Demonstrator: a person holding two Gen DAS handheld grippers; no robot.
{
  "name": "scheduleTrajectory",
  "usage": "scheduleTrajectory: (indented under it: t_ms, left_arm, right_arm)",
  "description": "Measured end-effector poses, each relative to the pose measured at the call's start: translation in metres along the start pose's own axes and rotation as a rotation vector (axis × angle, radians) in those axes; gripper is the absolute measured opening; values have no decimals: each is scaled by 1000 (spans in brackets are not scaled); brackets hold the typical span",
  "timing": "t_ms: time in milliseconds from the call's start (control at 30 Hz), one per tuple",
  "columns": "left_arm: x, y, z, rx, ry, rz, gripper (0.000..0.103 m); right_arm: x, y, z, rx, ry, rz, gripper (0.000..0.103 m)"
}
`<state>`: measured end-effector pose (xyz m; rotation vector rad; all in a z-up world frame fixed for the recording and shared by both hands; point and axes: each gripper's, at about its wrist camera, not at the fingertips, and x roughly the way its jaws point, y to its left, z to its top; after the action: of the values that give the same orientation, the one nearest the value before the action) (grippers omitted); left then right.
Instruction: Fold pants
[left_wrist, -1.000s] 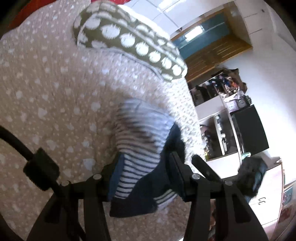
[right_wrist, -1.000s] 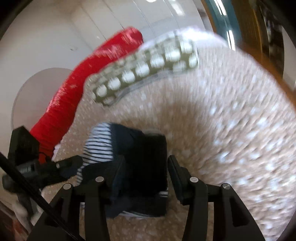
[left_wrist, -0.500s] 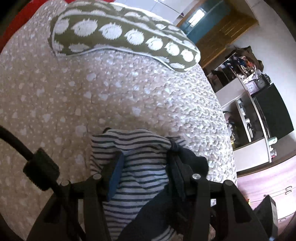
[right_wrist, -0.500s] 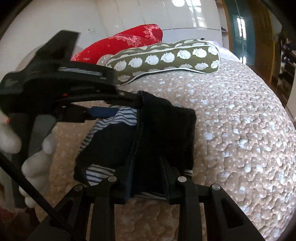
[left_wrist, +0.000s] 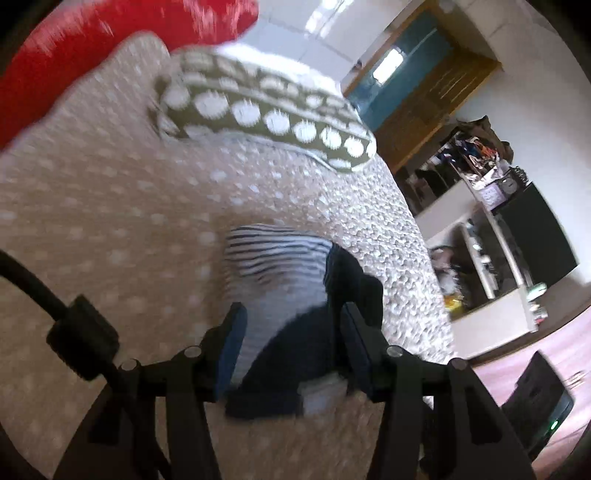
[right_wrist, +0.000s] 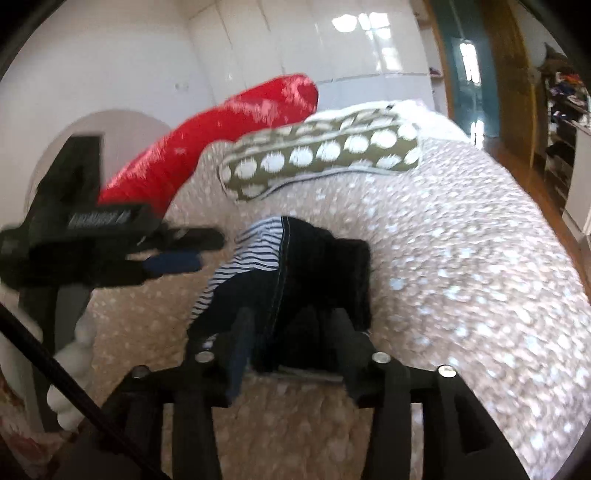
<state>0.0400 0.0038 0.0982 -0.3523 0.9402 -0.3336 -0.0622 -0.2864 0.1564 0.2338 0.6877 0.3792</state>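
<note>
lying on the spotty bedspread, your pants sit folded in a small dark bundle with a stripy part showing. your right claw is spread open around the near edge of the bundle. your left claw is open too, with the pants just ahead of it. a green dotted pillow and a red one lie behind (a bit blurry).

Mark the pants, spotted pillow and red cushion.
pants (right_wrist: 255, 240): right wrist view, striped upper panel.
spotted pillow (right_wrist: 325, 155): right wrist view, middle of its olive side.
red cushion (right_wrist: 221, 125): right wrist view, mid-length of its top.
</note>
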Motion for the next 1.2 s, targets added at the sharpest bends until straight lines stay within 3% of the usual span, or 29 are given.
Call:
scheduleTrajectory:
  t_ms: [100,233,300,433,533,700,800,1000,1200]
  left_arm:
    - [-41,-22,-30,88,-128,133,56]
    - [-99,-58,-71,165,-352,254,85]
    - [-126,-73,-90,184,-461,305,92]
    - [-156,-87,-118,160,-540,367,100]
    - [-158,-85,-136,159,-527,329,100]
    - [-142,-71,-157,96,-338,247,100]
    - [-137,-68,-169,69,-278,227,100]
    - [-132,-83,-183,147,-280,287,100]
    - [-115,-80,-186,149,-210,317,100]
  right_arm:
    - [-24,3,-20,5,-17,-33,55]
    - [-40,8,-47,49,22,-46,56]
    - [-48,8,-59,84,28,-39,56]
    - [-66,19,-72,73,22,-65,58]
    - [-82,27,-75,57,-12,-100,63]
    - [-96,32,-82,59,-22,-141,64]
    - [-105,32,-89,74,-24,-168,64]
    - [-121,35,-100,52,-37,-217,70]
    - [-110,37,-105,28,4,-242,70]
